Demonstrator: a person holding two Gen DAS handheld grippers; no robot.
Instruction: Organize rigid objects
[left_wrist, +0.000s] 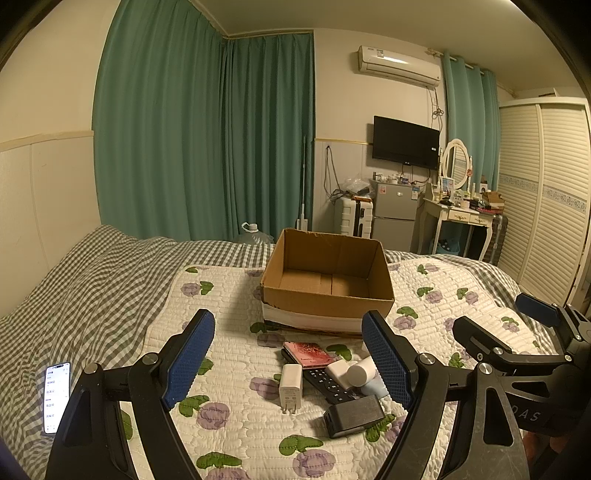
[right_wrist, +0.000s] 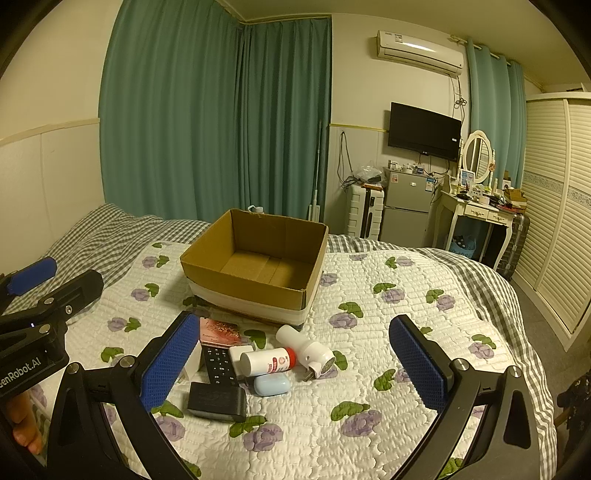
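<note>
An open cardboard box (left_wrist: 327, 295) (right_wrist: 255, 275) stands empty on the quilted bed. In front of it lies a pile of small objects: a white charger (left_wrist: 290, 387), a black remote (left_wrist: 327, 384) (right_wrist: 219, 363), a red booklet (left_wrist: 307, 354) (right_wrist: 219, 330), a white bottle with a red cap (right_wrist: 267, 362), a pale blue case (right_wrist: 272, 384), a black box (left_wrist: 354, 415) (right_wrist: 218, 401) and a white plug adapter (right_wrist: 314, 356). My left gripper (left_wrist: 288, 369) is open above the pile. My right gripper (right_wrist: 295, 365) is open above the pile too. Each gripper holds nothing.
A phone (left_wrist: 56, 397) with a lit screen lies on the checked sheet at the left. The floral quilt (right_wrist: 369, 369) covers the bed. Beyond the bed stand a fridge (right_wrist: 406, 210), a dressing table (right_wrist: 476, 214) and a wardrobe (right_wrist: 557, 203).
</note>
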